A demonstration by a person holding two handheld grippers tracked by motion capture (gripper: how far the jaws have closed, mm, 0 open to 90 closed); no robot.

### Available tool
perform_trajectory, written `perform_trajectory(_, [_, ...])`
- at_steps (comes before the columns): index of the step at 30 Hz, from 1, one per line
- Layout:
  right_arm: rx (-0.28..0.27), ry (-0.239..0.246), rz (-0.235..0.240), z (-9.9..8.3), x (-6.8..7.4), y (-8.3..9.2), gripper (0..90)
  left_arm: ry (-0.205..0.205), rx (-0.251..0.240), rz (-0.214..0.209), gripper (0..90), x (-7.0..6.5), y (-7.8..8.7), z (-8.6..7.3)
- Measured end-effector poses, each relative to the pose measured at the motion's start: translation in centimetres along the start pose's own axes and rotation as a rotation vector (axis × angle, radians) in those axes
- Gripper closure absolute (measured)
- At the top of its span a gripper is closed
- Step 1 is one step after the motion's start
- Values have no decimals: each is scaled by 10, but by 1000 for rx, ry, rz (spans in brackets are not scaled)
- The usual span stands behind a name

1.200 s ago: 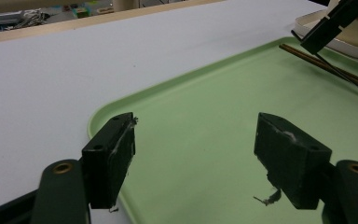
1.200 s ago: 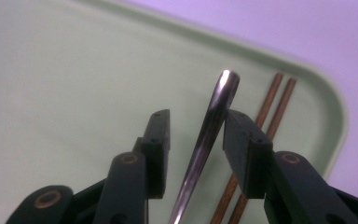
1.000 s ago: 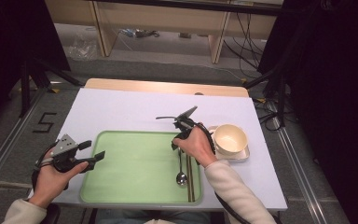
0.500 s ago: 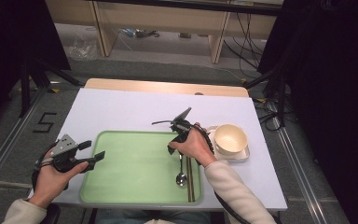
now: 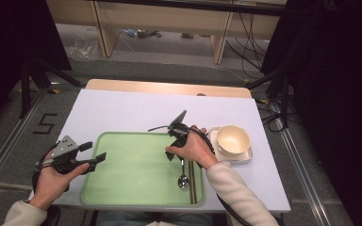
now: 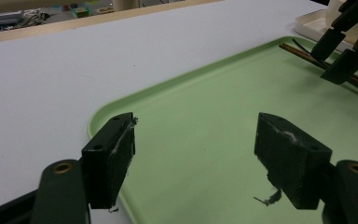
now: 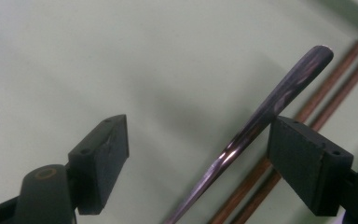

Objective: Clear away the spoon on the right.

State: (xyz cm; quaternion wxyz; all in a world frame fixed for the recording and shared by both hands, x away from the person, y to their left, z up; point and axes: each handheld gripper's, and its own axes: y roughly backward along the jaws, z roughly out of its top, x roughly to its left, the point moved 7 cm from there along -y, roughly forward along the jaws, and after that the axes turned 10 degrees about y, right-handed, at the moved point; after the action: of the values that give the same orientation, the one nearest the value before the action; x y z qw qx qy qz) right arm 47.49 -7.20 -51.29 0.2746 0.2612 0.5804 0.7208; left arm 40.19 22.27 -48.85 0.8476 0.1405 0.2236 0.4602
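Right claw [image 7: 198,154] is seen spread wide over the green tray [image 5: 132,179], its jaws having just been opening; the spoon [image 7: 265,105] lies on the tray between them, ungripped, just beside the brown chopsticks [image 7: 335,88]. Left claw [image 6: 193,158] is held spread above the tray's left edge, nothing between its jaws.
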Motion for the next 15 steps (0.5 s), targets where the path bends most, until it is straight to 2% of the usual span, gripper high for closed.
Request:
perform_trajectory(5, [21,81,30,0,13,-1,200,0,0,0,288,0,0,0])
perform_trajectory(7, [23,92,36,1,16,-2,200,0,0,0,288,0,0,0])
perform_trajectory(8, [17,96,31,1,15,-2,200,-4,0,-1,289,0,0,0])
perform_trajectory(9, [25,77,31,1,15,-2,199,-7,-1,0,288,0,0,0])
perform_trajectory(10, [28,93,12,0,13,-3,200,-7,0,0,288,0,0,0])
perform_trajectory(11, [26,93,14,1,13,-2,200,-7,-1,-1,288,0,0,0])
perform_trajectory(14, [-20,61,23,5,10,4,226,-5,0,-1,288,0,0,0])
perform_trajectory(15, [-35,72,13,6,8,6,232,-4,-1,0,288,0,0,0])
